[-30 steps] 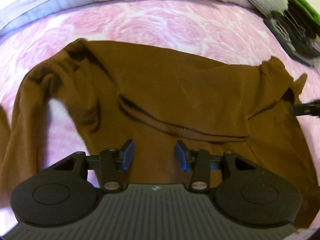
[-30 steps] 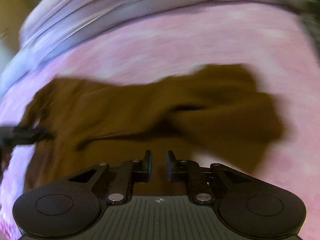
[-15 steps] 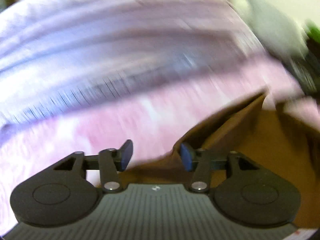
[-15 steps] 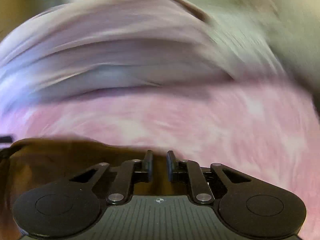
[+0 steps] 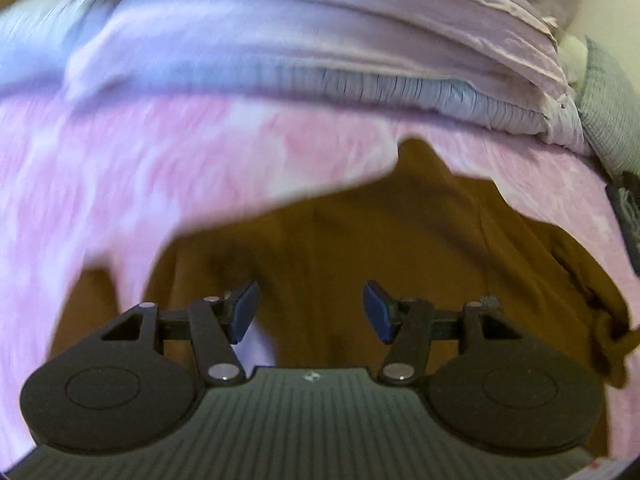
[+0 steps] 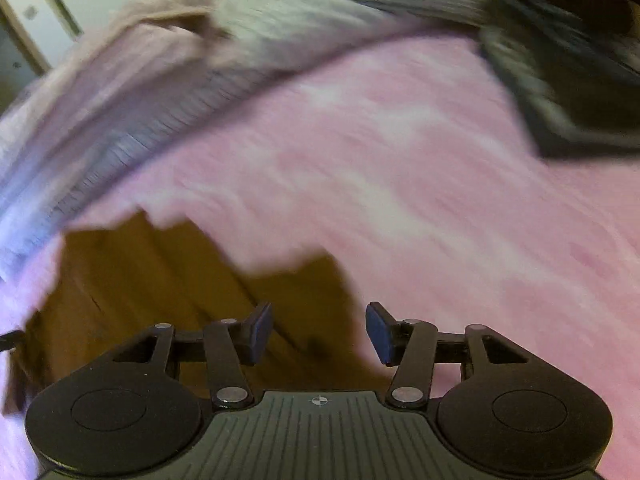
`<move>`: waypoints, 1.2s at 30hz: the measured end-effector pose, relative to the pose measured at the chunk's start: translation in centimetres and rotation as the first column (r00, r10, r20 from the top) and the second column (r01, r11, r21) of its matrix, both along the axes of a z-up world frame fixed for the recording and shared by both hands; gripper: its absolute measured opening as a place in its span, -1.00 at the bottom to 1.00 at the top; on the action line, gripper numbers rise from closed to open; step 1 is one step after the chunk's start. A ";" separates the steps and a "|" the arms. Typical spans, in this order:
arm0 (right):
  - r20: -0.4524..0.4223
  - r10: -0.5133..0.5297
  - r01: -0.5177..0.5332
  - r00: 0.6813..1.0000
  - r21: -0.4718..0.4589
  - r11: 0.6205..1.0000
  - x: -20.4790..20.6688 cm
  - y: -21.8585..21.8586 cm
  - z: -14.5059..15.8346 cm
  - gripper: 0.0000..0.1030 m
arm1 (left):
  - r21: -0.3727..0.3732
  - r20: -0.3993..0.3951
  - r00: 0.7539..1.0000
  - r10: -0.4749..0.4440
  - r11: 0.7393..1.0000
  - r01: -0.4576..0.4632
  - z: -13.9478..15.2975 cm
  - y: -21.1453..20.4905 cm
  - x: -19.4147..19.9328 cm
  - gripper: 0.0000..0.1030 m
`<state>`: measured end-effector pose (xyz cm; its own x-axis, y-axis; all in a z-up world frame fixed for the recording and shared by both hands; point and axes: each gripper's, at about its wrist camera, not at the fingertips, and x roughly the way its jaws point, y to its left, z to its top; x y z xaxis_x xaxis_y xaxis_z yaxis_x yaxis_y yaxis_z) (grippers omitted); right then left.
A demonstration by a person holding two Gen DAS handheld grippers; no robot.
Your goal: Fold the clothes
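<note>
A brown garment (image 5: 400, 248) lies spread on a bed covered by a pink rose-print bedspread (image 5: 140, 168) as a person works at folding clothes with a two-finger tool in each hand. The left gripper (image 5: 310, 312) hangs over the cloth with its jaws apart and opening, nothing between the blue pads; the garment fills the lower middle of the left wrist view and runs off toward 4 o'clock, where its edge bunches up. The right gripper (image 6: 318, 332) is likewise empty, its jaws apart and opening, poised over the garment's edge where brown cloth meets pink at about 7 o'clock of the right wrist view. The cloth looks to have been laid down flat so that a fold can set, and both tools appear free to reach for the next hem or sleeve.

The left wrist view alone shows the stacked lilac and blue bedding (image 5: 360, 60) along 12 o'clock and a grey knit item (image 5: 604, 104) at 2 o'clock. The right wrist view alone takes in a dark striped pile (image 6: 560, 80) at 2 o'clock and pale wall panels at 11 o'clock, though heavy blur hides detail.
</note>
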<state>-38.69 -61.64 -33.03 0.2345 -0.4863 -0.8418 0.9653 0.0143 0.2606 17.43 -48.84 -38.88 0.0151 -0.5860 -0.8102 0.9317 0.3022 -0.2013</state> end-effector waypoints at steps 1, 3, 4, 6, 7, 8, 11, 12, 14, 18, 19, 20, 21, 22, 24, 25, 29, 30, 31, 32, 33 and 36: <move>-0.015 -0.037 0.038 0.999 0.036 0.999 -1.4 1.8 -0.1 -0.05 | 0.012 -0.020 1.000 0.021 1.000 -0.021 0.1 1.1 -0.5 0.03; 0.039 -0.131 0.125 0.991 0.130 0.984 -3.2 4.4 -0.5 -0.05 | 0.039 -0.057 0.996 0.062 0.997 -0.060 0.1 3.1 -1.8 0.03; 0.103 -0.173 0.155 0.979 0.163 0.974 -3.6 5.6 -0.8 -0.05 | 0.049 -0.078 0.994 0.079 0.996 -0.075 0.1 3.8 -2.3 0.03; 0.195 -0.218 0.180 0.956 0.192 0.965 -3.1 6.7 -1.5 -0.05 | 0.063 -0.114 0.988 0.106 0.993 -0.099 -0.2 4.9 -3.4 0.03; 0.199 -0.222 0.183 0.955 0.199 0.963 -2.3 6.7 -2.1 -0.05 | 0.071 -0.131 0.984 0.120 0.991 -0.112 -0.4 5.2 -3.9 0.03; 0.187 -0.216 0.182 0.958 0.186 0.966 -1.5 6.6 -2.6 -0.05 | 0.080 -0.142 0.981 0.130 0.990 -0.119 -0.5 5.6 -4.0 0.03; 0.045 -0.138 0.137 0.989 0.035 0.990 1.1 5.7 -4.6 -0.05 | 0.080 -0.138 0.983 0.119 0.991 -0.108 -0.2 6.1 -5.0 0.03; -0.001 -0.112 0.112 0.994 0.017 0.994 1.8 5.3 -5.3 -0.06 | 0.073 -0.125 0.986 0.107 0.992 -0.098 0.1 6.4 -5.3 0.03; 0.039 -0.110 0.112 0.993 -0.049 0.993 2.1 5.6 -6.0 -0.19 | 0.058 -0.109 0.990 0.092 0.995 -0.086 0.7 6.8 -5.9 0.03; 0.140 -0.054 0.067 0.989 -0.091 0.994 0.3 6.4 -3.7 -0.94 | 0.033 -0.081 0.992 0.097 0.995 -0.095 2.4 8.5 -7.0 0.02; 0.099 -0.043 0.056 0.994 -0.133 0.990 -0.4 7.1 -2.1 -0.94 | 0.027 -0.074 0.992 0.099 0.995 -0.097 2.8 8.8 -7.3 0.02; 0.060 -0.044 0.053 0.997 -0.166 0.985 -1.3 7.8 -0.6 -0.94 | 0.020 -0.065 0.993 0.098 0.995 -0.097 3.3 9.3 -7.6 0.02; 0.025 -0.053 0.057 0.998 -0.199 0.978 -2.5 8.5 1.0 -0.94 | 0.014 -0.056 0.994 0.099 0.995 -0.098 3.8 9.8 -7.9 0.02; -0.015 -0.073 0.067 0.997 -0.236 0.969 -4.0 9.3 2.9 -0.94 | 0.011 -0.051 0.994 0.101 0.995 -0.101 4.2 10.4 -8.2 0.02; -0.070 -0.105 0.081 0.992 -0.284 0.956 -6.9 10.2 6.1 -0.94 | 0.014 -0.052 0.992 0.112 0.994 -0.111 4.5 11.3 -8.7 0.02; -0.067 -0.114 0.090 0.991 -0.291 0.953 -8.5 10.4 7.4 -0.94 | 0.019 -0.054 0.992 0.117 0.993 -0.116 4.6 11.8 -9.0 0.02; -0.120 -0.152 0.103 0.981 -0.341 0.934 -13.5 9.7 11.6 -0.94 | 0.029 -0.063 0.992 0.108 0.994 -0.106 5.0 12.9 -10.7 0.02; -0.137 -0.156 0.097 0.978 -0.365 0.926 -14.3 9.5 12.6 -0.94 | 0.026 -0.060 0.993 0.100 0.995 -0.098 5.1 13.1 -11.1 0.02; -0.155 -0.156 0.085 0.975 -0.392 0.916 -14.8 9.3 13.3 -0.94 | 0.023 -0.056 0.994 0.092 0.996 -0.091 5.3 13.4 -11.6 0.02; -0.174 -0.158 0.074 0.972 -0.414 0.907 -15.1 9.1 14.1 -0.94 | 0.021 -0.054 0.995 0.083 0.996 -0.082 5.5 13.5 -12.1 0.02; -0.184 -0.160 0.066 0.970 -0.433 0.899 -15.4 9.0 14.8 -0.94 | 0.020 -0.054 0.995 0.080 0.997 -0.079 5.6 13.7 -12.5 0.02; -0.198 -0.151 0.033 0.969 -0.498 0.867 -15.6 9.1 16.8 -0.94 | 0.021 -0.055 0.996 0.075 0.997 -0.074 5.7 14.1 -13.2 0.02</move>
